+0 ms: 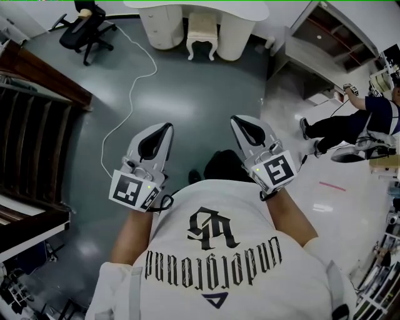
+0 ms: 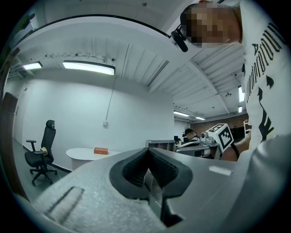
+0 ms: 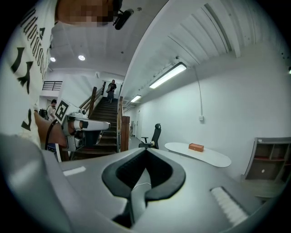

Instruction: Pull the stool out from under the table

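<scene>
Fingers [image 2: 134, 169] pressed together on left gripper [image 1: 164, 130] and right gripper [image 1: 240, 122], nothing between them. Both side by side over grey floor [image 1: 200, 94], near the person [image 1: 219, 262]. Stool [image 1: 202, 32] far off at the far end, tucked under white tabletop [image 1: 250, 7], well apart from both.

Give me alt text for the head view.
From above, a person holds the left gripper and right gripper, both shut and empty, over a grey floor. Ahead, a white stool sits tucked under a white table; a black office chair is upper left.
</scene>
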`<state>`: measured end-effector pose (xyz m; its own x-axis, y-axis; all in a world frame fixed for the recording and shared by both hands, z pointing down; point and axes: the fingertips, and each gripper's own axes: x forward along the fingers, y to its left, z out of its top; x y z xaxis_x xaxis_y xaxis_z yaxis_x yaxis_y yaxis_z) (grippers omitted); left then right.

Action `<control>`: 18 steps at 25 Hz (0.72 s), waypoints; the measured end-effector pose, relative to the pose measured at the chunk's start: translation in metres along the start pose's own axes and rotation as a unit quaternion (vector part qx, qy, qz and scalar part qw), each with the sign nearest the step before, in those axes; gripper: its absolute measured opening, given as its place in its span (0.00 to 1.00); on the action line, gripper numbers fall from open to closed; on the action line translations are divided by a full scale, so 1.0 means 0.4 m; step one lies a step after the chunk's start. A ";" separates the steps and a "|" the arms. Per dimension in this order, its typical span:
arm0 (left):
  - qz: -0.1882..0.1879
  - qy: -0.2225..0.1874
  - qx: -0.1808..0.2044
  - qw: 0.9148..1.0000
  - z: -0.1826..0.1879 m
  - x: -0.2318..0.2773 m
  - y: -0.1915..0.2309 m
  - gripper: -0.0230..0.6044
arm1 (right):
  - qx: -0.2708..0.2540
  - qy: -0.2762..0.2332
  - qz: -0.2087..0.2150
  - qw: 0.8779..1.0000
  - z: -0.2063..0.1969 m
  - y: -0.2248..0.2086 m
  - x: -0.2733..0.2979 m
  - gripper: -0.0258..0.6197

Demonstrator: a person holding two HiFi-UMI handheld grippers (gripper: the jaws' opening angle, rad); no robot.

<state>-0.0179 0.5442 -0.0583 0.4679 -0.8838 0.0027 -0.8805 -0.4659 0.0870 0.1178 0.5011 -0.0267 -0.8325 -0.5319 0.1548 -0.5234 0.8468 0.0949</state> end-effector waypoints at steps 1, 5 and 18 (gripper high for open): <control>0.000 0.001 0.000 1.000 0.003 0.007 0.011 0.05 | -0.001 -0.001 0.000 1.000 0.002 -0.012 0.014 0.04; 0.006 0.007 0.013 1.000 0.009 0.064 0.073 0.05 | 0.010 -0.009 -0.003 1.000 -0.003 -0.086 0.086 0.04; -0.001 0.029 0.024 0.999 -0.034 0.517 0.233 0.05 | 0.029 -0.015 0.005 0.999 -0.083 -0.484 0.295 0.04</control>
<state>-0.0022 0.3187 -0.0363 0.4721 -0.8795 0.0601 -0.8815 -0.4705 0.0395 0.1268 0.2742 0.0059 -0.8428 -0.5235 0.1250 -0.5233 0.8513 0.0371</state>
